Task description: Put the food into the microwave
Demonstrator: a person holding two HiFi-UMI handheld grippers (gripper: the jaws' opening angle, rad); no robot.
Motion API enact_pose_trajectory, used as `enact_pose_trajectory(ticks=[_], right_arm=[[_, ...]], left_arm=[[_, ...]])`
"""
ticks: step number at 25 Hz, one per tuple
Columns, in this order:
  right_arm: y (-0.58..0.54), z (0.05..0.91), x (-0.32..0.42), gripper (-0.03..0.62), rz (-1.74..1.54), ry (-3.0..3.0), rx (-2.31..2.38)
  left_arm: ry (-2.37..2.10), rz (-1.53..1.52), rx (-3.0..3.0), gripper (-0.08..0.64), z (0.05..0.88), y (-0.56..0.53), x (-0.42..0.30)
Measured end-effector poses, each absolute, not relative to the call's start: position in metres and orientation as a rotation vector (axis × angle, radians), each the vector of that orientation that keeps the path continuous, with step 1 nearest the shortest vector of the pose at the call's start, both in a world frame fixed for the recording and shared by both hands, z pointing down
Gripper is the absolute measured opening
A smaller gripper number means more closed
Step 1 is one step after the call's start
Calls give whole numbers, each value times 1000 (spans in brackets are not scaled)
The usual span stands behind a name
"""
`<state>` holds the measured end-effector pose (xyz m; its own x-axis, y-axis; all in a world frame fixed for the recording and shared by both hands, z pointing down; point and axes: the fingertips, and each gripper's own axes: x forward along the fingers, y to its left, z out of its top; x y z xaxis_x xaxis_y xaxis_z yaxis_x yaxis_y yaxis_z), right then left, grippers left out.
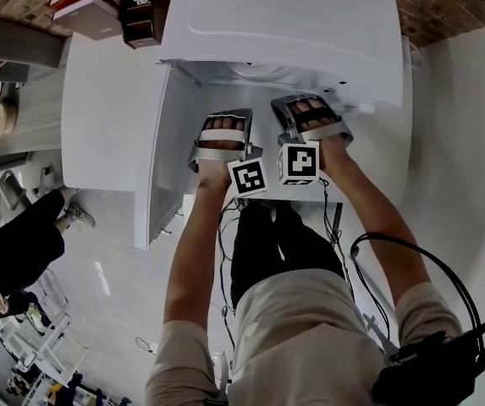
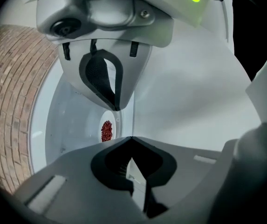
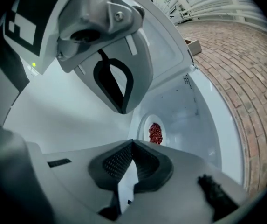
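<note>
A small heap of red food (image 2: 106, 130) lies on a white plate (image 2: 116, 124) inside the white microwave (image 1: 284, 24), whose door (image 1: 162, 159) stands open to the left. The food (image 3: 155, 133) and the plate (image 3: 146, 125) also show in the right gripper view, deep in the cavity. My left gripper (image 1: 225, 118) and right gripper (image 1: 303, 104) hang side by side at the mouth of the oven, both pointing in and down. In its own view the left gripper (image 2: 124, 123) is shut and empty. The right gripper (image 3: 127, 126) is also shut with nothing held.
The microwave stands on a white counter (image 1: 98, 117) against a brick wall (image 1: 445, 7). Red and white boxes (image 1: 90, 2) and a dark box (image 1: 140, 15) sit at the counter's back left. Another person (image 1: 22, 244) crouches on the floor at the left. Cables hang by my legs.
</note>
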<state>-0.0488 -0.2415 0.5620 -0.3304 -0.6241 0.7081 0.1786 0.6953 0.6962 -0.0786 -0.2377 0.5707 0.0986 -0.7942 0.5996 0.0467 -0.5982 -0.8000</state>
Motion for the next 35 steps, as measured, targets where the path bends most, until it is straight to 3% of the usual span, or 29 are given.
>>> enact_pose_trajectory(ticks=[35], right_arm=[[-90,477,-5,8,-1124,-1776,360]], left_arm=[[770,-1553,-1578,8,492,-100,-29]])
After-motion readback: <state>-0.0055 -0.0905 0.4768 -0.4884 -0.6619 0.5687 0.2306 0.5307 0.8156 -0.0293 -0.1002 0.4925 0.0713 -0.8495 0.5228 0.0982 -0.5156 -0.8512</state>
